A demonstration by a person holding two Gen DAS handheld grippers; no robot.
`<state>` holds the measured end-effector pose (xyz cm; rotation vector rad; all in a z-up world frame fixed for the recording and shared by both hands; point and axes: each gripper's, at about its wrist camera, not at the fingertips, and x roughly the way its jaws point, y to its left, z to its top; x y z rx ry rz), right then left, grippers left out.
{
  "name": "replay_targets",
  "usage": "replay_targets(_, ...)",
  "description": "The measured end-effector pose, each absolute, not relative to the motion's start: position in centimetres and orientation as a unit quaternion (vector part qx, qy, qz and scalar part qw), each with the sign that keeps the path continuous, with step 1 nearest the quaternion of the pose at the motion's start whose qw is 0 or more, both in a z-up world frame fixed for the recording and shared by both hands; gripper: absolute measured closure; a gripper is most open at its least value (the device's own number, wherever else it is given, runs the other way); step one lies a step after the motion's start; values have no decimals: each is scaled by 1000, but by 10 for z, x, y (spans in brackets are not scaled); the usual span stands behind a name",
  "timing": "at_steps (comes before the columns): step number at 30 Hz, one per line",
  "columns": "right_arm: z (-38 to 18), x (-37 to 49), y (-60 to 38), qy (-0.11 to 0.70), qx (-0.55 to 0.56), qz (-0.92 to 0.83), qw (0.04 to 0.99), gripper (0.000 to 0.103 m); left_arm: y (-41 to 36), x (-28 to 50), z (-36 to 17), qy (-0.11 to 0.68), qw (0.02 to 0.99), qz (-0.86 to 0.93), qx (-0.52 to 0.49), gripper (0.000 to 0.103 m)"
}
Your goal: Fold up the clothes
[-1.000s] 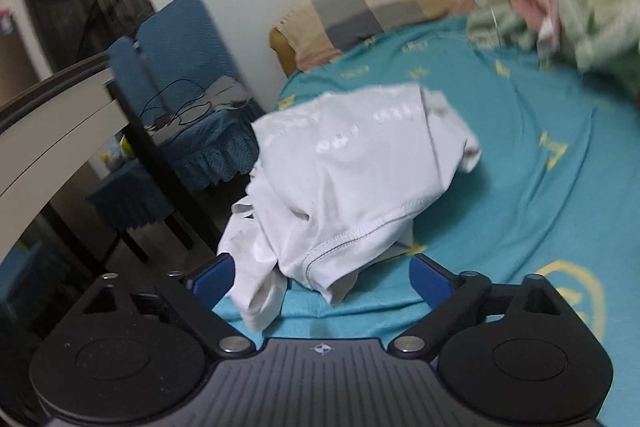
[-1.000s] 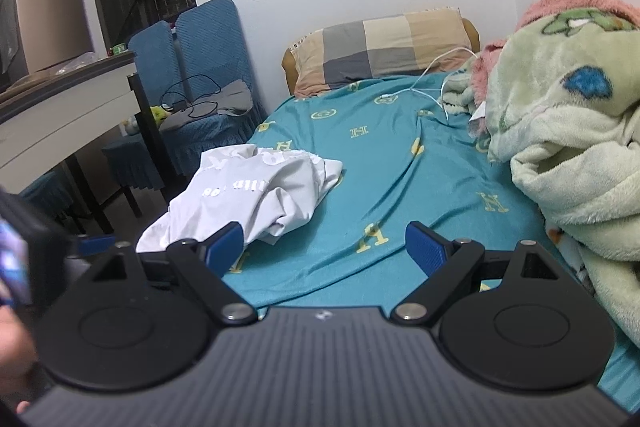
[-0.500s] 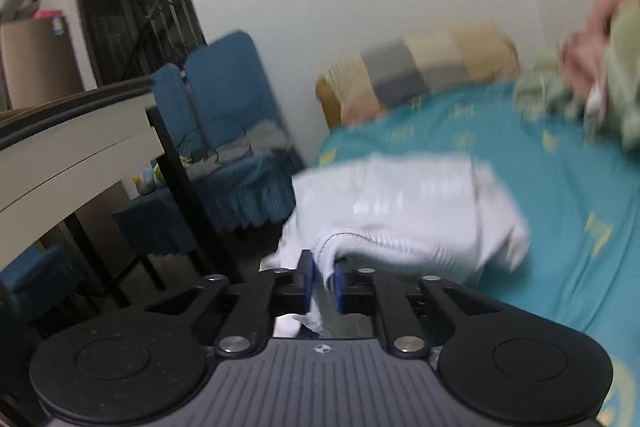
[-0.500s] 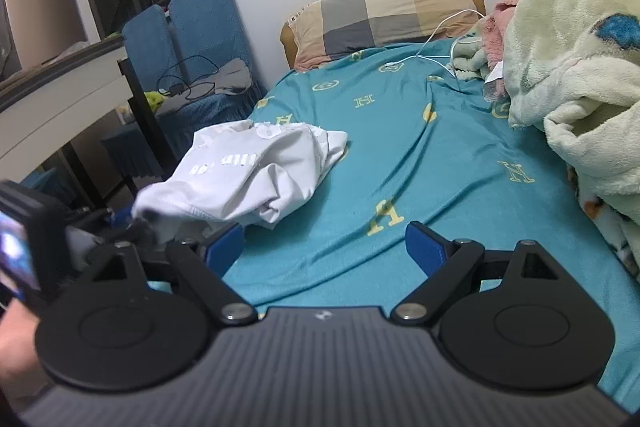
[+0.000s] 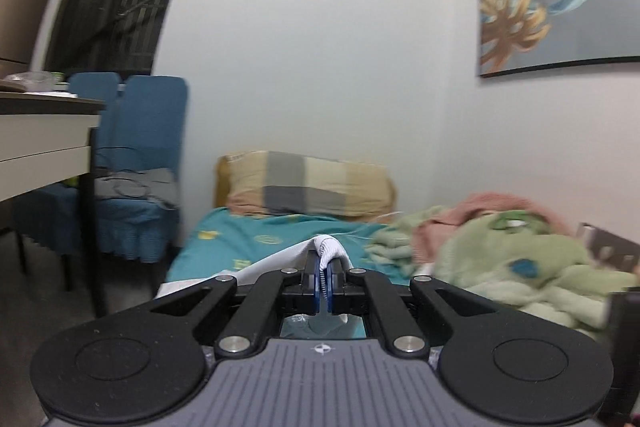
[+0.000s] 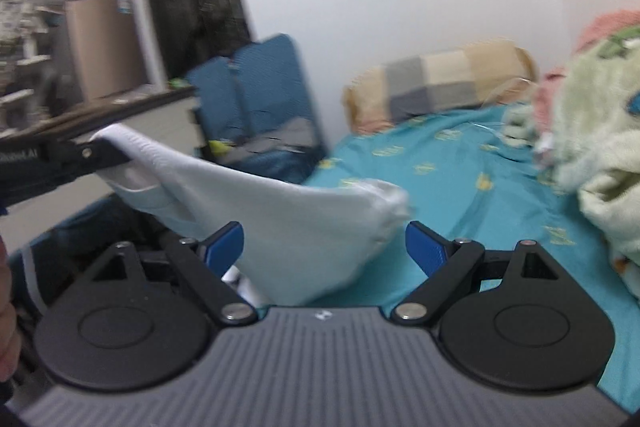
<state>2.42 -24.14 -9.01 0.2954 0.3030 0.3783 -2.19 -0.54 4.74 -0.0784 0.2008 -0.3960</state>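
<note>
In the left wrist view we see only the left gripper (image 5: 324,277) pinching a ribbed hem of the white garment (image 5: 276,259). In the right wrist view we see the garment (image 6: 280,223) hanging, stretched and creased, above the bed (image 6: 460,179), before the spread right gripper (image 6: 324,247).

Dim, even indoor light with soft shadows. Both fisheye views bend straight lines at the edges; the plaid beige-and-grey pillow (image 6: 436,83) and surroundings smear with motion blur.
</note>
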Motion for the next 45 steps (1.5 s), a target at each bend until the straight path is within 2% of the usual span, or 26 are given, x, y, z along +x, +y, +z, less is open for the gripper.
replay_targets(5, -96, 32, -222, 180, 147, 224, 946, 15, 4, -22, 44, 117, 970, -202, -62, 100)
replay_targets(6, -98, 35, -217, 190, 147, 231, 943, 26, 7, -18, 41, 122, 970, -201, -69, 100)
replay_targets(9, -106, 44, -203, 220, 147, 249, 932, 34, 16, -8, 35, 137, 967, -198, -87, 99)
replay_targets(10, -108, 48, -198, 229, 147, 256, 928, 41, 18, -3, 33, 143, 966, -194, -89, 99)
replay_targets(12, -110, 55, -196, 237, 155, 255, 925, 80, 21, 8, 25, 162, 967, -177, -84, 98)
replay_targets(14, -111, 58, -201, 240, 162, 238, 927, 92, 23, 21, 17, 190, 966, -157, -79, 98)
replay_targets(18, -107, 57, -228, 230, 203, 192, 932, 95, 21, 45, -3, 251, 955, -144, -62, 96)
replay_targets(22, -104, 55, -251, 216, 242, 161, 932, 95, 4, 52, -23, 282, 947, -151, -17, 85)
replay_targets(30, -111, 70, -271, 229, 270, 149, 923, 95, -29, 57, -75, 377, 915, -138, 47, 73)
replay_targets(34, -107, 67, -273, 218, 278, 162, 922, 95, -23, 53, -82, 407, 903, -137, -12, 63)
replay_targets(40, -101, 64, -283, 202, 304, 176, 914, 95, -18, 54, -99, 436, 884, -133, -102, 55)
replay_targets(44, -99, 64, -287, 195, 320, 186, 908, 95, -15, 55, -111, 453, 867, -130, -160, 57)
replay_targets(45, -98, 64, -287, 196, 320, 186, 908, 95, -15, 55, -114, 457, 862, -129, -175, 67)
